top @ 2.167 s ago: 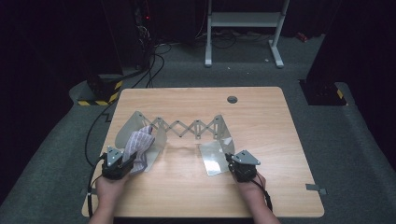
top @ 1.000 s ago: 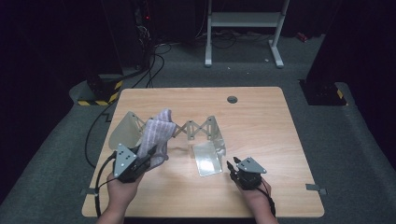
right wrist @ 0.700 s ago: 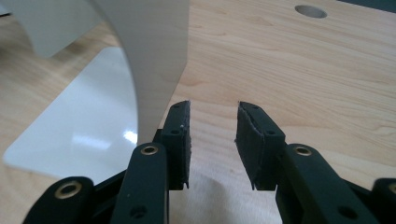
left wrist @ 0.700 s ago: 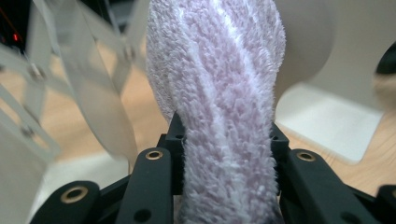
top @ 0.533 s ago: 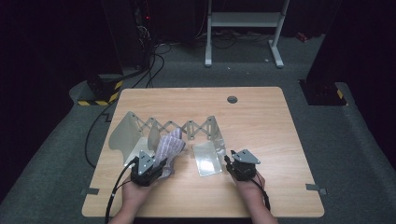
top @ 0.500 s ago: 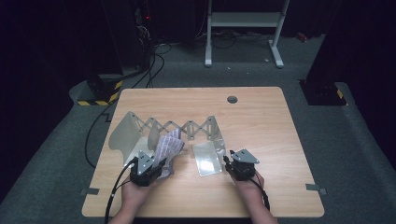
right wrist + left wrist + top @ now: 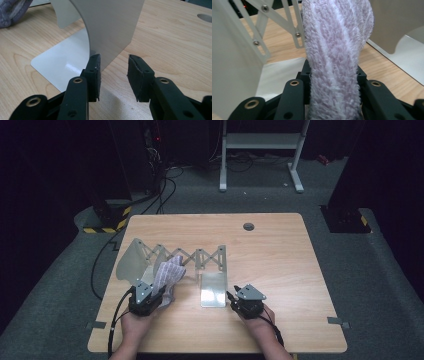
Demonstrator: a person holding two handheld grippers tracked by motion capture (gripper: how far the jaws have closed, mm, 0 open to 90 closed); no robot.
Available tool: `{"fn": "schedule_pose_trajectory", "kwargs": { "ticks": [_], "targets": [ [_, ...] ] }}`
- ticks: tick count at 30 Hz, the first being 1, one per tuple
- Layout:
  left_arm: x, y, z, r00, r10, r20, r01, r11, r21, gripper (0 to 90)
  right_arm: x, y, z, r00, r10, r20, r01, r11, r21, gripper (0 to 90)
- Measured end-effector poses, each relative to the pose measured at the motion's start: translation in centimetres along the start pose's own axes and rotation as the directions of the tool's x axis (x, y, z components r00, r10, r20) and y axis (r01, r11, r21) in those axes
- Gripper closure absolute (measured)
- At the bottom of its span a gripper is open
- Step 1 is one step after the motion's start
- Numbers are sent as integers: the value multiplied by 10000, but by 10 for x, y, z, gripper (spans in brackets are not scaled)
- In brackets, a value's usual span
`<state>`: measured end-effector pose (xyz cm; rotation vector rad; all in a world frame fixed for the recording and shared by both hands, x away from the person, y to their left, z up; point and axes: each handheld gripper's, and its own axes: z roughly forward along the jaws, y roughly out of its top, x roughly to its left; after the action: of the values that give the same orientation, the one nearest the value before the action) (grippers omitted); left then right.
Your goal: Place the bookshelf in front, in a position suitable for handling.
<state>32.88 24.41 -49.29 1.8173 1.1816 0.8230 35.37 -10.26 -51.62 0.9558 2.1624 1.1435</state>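
Towel going into the folding rack

The left gripper (image 7: 150, 296) clamps the towel (image 7: 337, 50) between rack plates (image 7: 131, 260); the right gripper (image 7: 113, 75), just opening, holds nothing beside the end plate's (image 7: 112, 27) edge.

No readable text, labels, brands or numbers anywhere — only sign-like mark is yellow-black hazard striping (image 7: 104, 227) on a stand base on the floor, left of frame, high view.

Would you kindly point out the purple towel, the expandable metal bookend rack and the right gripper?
purple towel (image 7: 334, 50), left gripper view, fluffy middle.
expandable metal bookend rack (image 7: 212, 290), high view, right flat base plate.
right gripper (image 7: 113, 75), right gripper view, between fingertips.
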Motion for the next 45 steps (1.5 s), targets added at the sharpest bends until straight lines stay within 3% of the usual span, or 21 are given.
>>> {"fn": "schedule_pose_trajectory", "kwargs": {
  "ticks": [3,12,13,16,17,18,19,22,26,35,40,41,45],
  "targets": [
    [0,-1,0,10000,-46,39,46,10000,11,649,-2,-1,-2,9999,50,95,-49,10000,-23,616],
    [-32,4,18,9959,439,790,-459,9986,246,647,-13,-13,-18,9971,432,620,-436,9990,63,607],
    [-39,4,24,9942,646,859,-681,9969,386,646,-15,-15,-21,9961,490,729,-496,9987,65,607],
    [-45,2,33,9927,785,916,-849,9941,677,644,-16,-18,-24,9953,560,793,-568,9984,77,608],
    [-51,-1,42,9901,883,1089,-994,9898,1019,644,-18,-20,-27,9945,596,857,-608,9981,115,608],
    [-51,-1,42,9901,883,1089,-994,9898,1019,644,-18,-20,-27,9945,596,857,-608,9981,115,608],
    [-58,-4,46,9858,1168,1207,-1312,9842,1191,645,-18,-21,-28,9939,657,890,-670,9977,119,608],
    [-62,-3,47,9844,1158,1327,-1314,9846,1154,644,-19,-22,-29,9935,674,923,-688,9976,122,608],
    [-64,0,43,9829,1034,1522,-1192,9880,982,641,-19,-21,-26,9941,656,862,-671,9976,152,607],
    [-70,23,19,9810,920,1708,-932,9956,-13,638,-17,-16,-20,9960,555,699,-567,9983,162,602],
    [-70,34,10,9815,1022,1619,-971,9945,-389,637,-17,-17,-20,9960,574,687,-587,9981,167,599],
    [-70,42,5,9820,1165,1489,-1075,9919,-669,638,-17,-17,-20,9960,573,690,-585,9981,165,599],
    [-68,56,0,9816,1368,1333,-1233,9869,-1043,638,-18,-17,-21,9958,574,712,-586,9982,154,598]
  ]
}}
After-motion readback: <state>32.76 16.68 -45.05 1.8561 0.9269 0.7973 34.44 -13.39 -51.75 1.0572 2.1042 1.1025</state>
